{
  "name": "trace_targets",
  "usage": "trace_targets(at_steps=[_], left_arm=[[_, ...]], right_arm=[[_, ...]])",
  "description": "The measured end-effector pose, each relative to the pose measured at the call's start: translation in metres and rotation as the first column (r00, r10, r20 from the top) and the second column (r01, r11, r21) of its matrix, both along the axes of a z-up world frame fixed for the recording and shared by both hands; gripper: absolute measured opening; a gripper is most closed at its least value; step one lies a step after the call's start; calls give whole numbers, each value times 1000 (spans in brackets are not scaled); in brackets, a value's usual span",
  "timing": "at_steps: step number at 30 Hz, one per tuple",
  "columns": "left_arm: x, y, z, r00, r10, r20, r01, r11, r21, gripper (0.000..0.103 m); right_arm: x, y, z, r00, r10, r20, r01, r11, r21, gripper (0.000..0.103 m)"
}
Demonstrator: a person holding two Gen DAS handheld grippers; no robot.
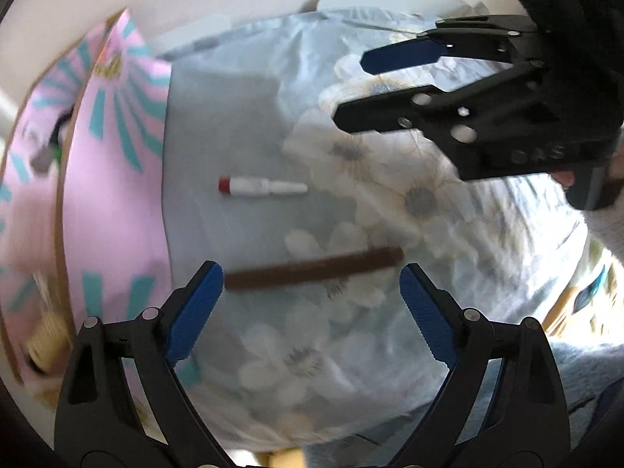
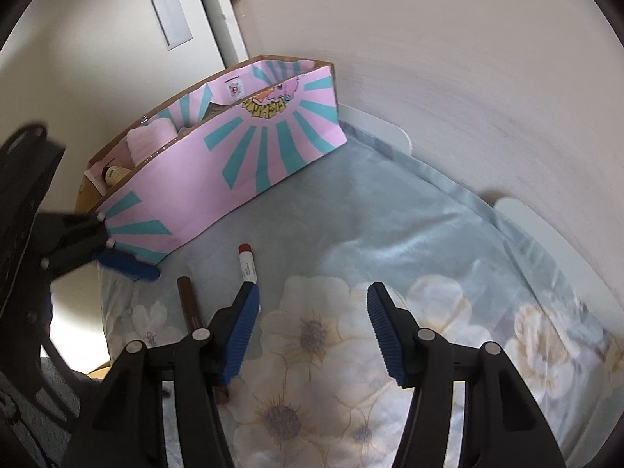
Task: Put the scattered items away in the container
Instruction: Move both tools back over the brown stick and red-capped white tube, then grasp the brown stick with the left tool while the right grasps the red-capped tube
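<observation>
A pink cardboard box with teal rays [image 2: 249, 148] stands on the floral bedsheet, also at the left of the left wrist view [image 1: 113, 179]. It holds a pink roll [image 2: 150, 138] and a bottle [image 2: 115, 173]. A white tube with a red cap [image 1: 261, 187] [image 2: 247, 263] and a brown pencil [image 1: 312, 269] [image 2: 189, 304] lie on the sheet beside the box. My left gripper [image 1: 312, 284] is open, just above the brown pencil. My right gripper [image 2: 314, 304] is open and empty over the flowers; it also shows in the left wrist view [image 1: 349, 89].
The blue floral sheet [image 2: 390, 234] covers the surface. A pale wall [image 2: 429, 58] rises behind the box, with white rounded panels [image 2: 546, 226] along the sheet's far edge. The left gripper's fingertips [image 2: 128, 265] reach in by the box's near corner.
</observation>
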State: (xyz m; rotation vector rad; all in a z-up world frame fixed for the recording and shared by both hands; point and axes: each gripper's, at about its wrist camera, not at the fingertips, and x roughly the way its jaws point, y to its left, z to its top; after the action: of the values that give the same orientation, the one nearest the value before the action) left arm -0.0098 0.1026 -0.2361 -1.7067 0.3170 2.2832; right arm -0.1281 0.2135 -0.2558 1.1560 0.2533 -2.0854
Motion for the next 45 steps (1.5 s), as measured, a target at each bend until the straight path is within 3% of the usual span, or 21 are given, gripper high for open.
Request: trace_targets(at_steps=[5, 10, 16, 24, 33, 39, 45], left_arm=[[0, 14, -16, 992, -124, -2, 123, 990, -74, 90], [14, 18, -26, 978, -207, 5, 207, 974, -87, 88], [20, 16, -33, 971, -239, -8, 238, 969, -70, 84], [24, 7, -32, 972, -227, -57, 228, 974, -1, 84], [37, 2, -32, 958, -258, -126, 260, 966, -2, 80], [46, 6, -31, 936, -320, -147, 322, 947, -10, 66], [48, 12, -27, 914, -390, -111, 394, 919, 13, 39]], right_arm=[[6, 8, 2, 999, -38, 5, 38, 999, -7, 54], [8, 4, 0, 1000, -15, -11, 15, 1000, -7, 54], [9, -10, -5, 995, 78, -56, -79, 997, 1, 53], [10, -41, -24, 961, 267, -65, -266, 964, 31, 36], [13, -65, -40, 939, 331, -92, -326, 943, 60, 28], [10, -76, -47, 928, 363, -79, -359, 931, 66, 20], [1, -79, -47, 931, 363, -40, -359, 930, 82, 10]])
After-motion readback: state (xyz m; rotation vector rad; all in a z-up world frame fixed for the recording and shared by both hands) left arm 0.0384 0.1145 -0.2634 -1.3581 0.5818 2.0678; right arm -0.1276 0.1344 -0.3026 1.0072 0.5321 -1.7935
